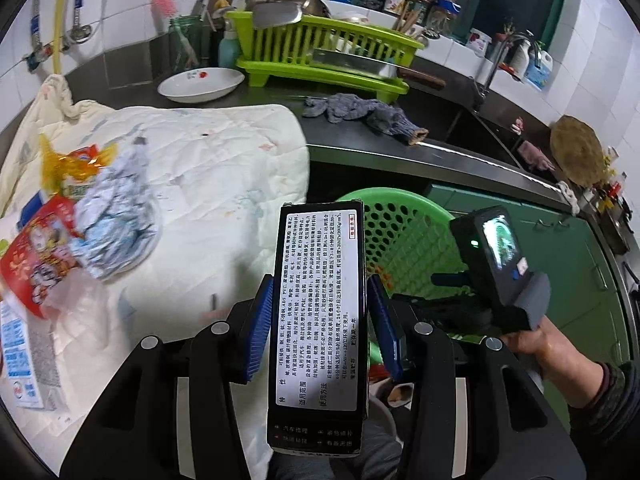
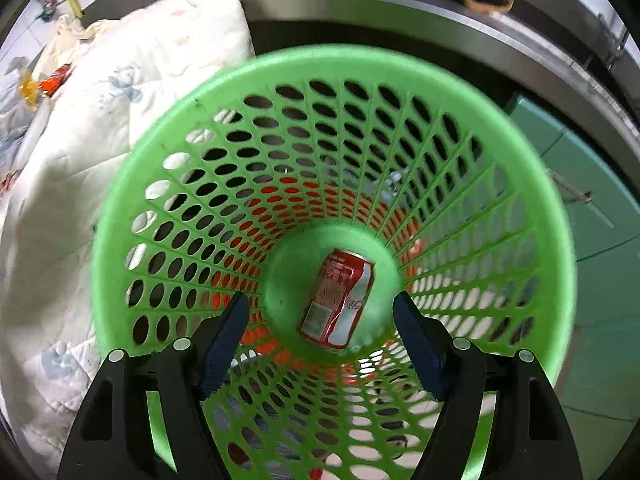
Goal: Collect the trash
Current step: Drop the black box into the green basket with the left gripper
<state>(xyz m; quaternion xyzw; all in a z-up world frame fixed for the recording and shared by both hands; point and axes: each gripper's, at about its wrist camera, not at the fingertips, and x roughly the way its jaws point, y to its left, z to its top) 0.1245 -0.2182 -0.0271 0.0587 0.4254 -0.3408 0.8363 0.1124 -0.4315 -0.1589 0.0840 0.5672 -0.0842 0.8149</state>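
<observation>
Two grippers were at work over the trash. The left gripper point(image 1: 320, 320) held a black box point(image 1: 318, 328) with white printed text, its blue pads pressing on both long sides, above the edge of the white quilt point(image 1: 224, 184). The right gripper point(image 2: 320, 344) hung over the green basket point(image 2: 132, 208), its jaws apart and with nothing between them. A red can point(image 2: 340, 300) lay on the basket floor. More wrappers point(image 1: 80, 216) lay on the quilt.
</observation>
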